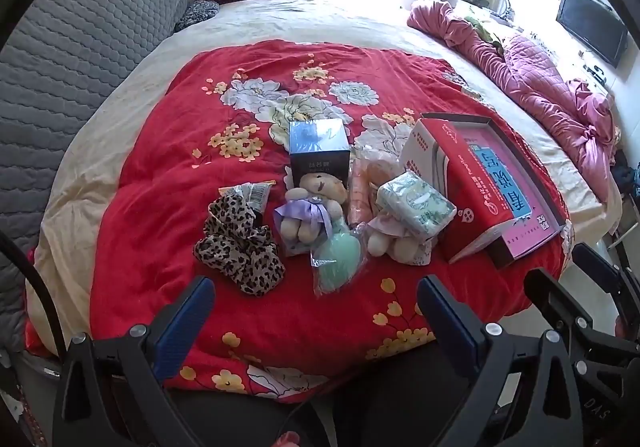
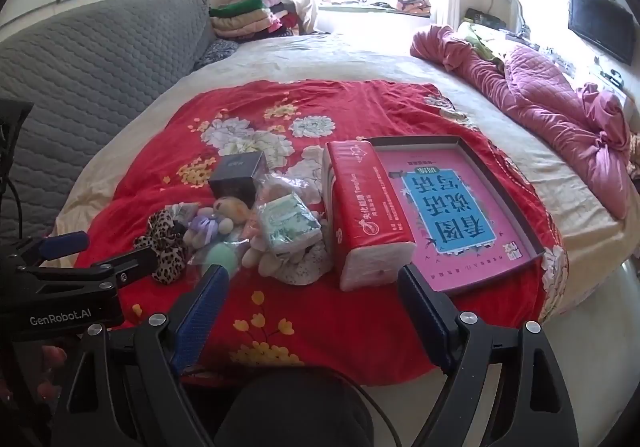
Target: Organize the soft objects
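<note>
Counting: 2 plush bears (image 1: pixel 310 207), 1 tissue pack (image 2: pixel 370 215)

"GenRobot.AI" stands in white on the black body of the left tongs (image 2: pixel 76 247). The pink box lid (image 2: pixel 460 207) carries large Chinese characters "看图说话写话" on its blue panel.

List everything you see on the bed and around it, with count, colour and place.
Blanket: one, red floral, on bed.
Tray: one, pink-lined, blanket's right.
Tissue pack: one, red, left of tray.
Small tissue pack: one, green-white, on a plush toy.
Plush toys: two, beige, centre.
Scrunchie: one, leopard, left.
Box: one, dark, behind toys.
Sponge: one, green, bagged, front.
Quilt: one, pink, right.
Left gripper: open.
Right gripper: open.
</note>
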The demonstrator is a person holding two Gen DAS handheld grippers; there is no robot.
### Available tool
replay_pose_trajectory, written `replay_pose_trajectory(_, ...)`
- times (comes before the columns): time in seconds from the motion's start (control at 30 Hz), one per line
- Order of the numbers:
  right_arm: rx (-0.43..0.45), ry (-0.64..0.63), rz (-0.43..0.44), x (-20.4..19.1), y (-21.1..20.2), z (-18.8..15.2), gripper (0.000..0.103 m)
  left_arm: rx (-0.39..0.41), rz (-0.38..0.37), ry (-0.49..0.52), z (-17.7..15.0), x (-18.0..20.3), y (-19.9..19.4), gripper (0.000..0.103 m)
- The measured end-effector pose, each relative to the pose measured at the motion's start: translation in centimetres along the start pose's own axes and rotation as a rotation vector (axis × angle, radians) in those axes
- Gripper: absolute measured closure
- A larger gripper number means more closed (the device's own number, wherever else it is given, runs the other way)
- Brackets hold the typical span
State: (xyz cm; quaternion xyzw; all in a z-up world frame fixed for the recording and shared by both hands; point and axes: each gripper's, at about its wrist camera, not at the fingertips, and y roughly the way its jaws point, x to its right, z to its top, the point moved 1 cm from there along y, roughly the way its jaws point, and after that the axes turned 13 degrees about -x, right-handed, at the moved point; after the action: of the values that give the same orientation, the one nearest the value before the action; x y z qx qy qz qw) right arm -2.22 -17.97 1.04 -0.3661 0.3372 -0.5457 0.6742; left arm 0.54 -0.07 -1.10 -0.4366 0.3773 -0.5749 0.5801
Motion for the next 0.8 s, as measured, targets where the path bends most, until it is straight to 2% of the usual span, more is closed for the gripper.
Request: replay_pose_trajectory(0.8, -0.002, -0.003, -0.005, 0.15, 0.16, -0.01, 0.016, -0.005, 0.003, 0.002, -0.30, 0.00, 0.21, 0.001)
